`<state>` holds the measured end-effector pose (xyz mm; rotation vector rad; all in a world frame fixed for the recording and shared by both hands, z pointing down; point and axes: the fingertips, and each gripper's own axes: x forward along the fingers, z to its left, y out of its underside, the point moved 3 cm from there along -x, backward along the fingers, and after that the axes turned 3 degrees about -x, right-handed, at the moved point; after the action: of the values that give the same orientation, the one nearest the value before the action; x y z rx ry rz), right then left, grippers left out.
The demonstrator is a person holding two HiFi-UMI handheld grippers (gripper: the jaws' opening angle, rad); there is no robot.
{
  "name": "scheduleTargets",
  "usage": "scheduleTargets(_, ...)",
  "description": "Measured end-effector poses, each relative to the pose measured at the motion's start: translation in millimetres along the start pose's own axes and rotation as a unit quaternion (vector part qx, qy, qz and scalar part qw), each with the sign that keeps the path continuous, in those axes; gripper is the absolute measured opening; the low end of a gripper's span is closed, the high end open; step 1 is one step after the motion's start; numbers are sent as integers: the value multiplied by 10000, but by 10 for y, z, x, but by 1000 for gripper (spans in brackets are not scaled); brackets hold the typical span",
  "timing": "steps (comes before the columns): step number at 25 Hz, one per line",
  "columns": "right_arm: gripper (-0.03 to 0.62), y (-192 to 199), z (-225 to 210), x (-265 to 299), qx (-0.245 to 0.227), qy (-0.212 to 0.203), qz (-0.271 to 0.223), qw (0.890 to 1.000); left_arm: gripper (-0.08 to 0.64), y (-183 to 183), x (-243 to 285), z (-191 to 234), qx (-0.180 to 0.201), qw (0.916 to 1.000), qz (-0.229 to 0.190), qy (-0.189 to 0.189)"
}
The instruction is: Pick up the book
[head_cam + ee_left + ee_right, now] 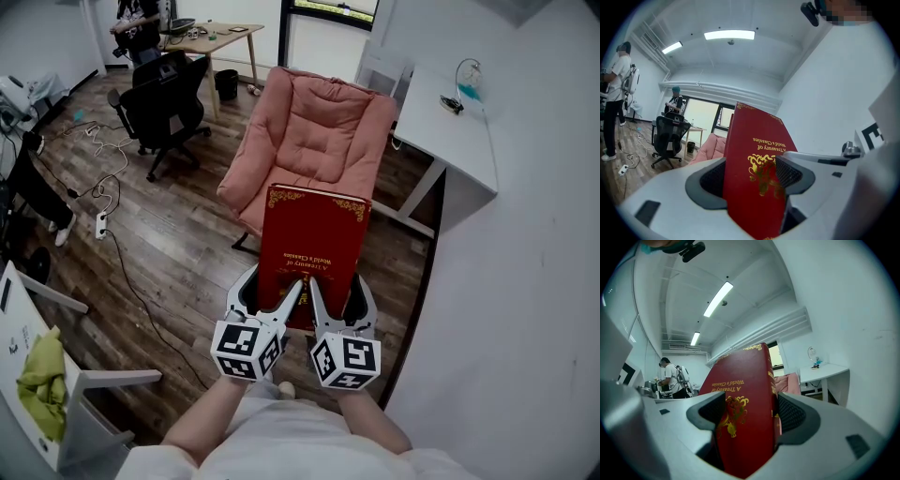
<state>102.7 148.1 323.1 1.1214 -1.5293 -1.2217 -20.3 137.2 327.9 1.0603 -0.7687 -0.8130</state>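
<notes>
**You had the book lifted, both claws clamped on its near edge.**

You held your forearms (pixel 214 412) drawn in close to your body and angled toward each other, so that the left claw (pixel 271 298) and the right claw (pixel 339 302) sat side by side, nearly touching, with their marker cubes facing you and the jaws pointing away. Each claw was closed on the red book (pixel 314 246): in the left gripper view and in the right gripper view alike, the cover filled the gap between the two jaw pads. The book hung in the air above the wooden floor (pixel 178 246), in front of the pink armchair (pixel 314 136), its gold title upside down to you.
</notes>
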Motion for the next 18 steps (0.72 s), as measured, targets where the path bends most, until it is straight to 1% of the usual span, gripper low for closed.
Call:
scheduleTargets(9, 342, 77, 211, -248, -36, -58, 124, 9999, 311, 70, -334, 5, -39, 10000, 64, -42)
scheduleTargets(13, 342, 117, 368, -390, -53, -8, 94, 9999, 311, 94, -537, 39, -22, 10000, 20, 11)
scheduleTargets(18, 342, 168, 643, -694, -59, 116, 46, 9999, 311, 133, -922, 58, 4, 9999, 34, 118)
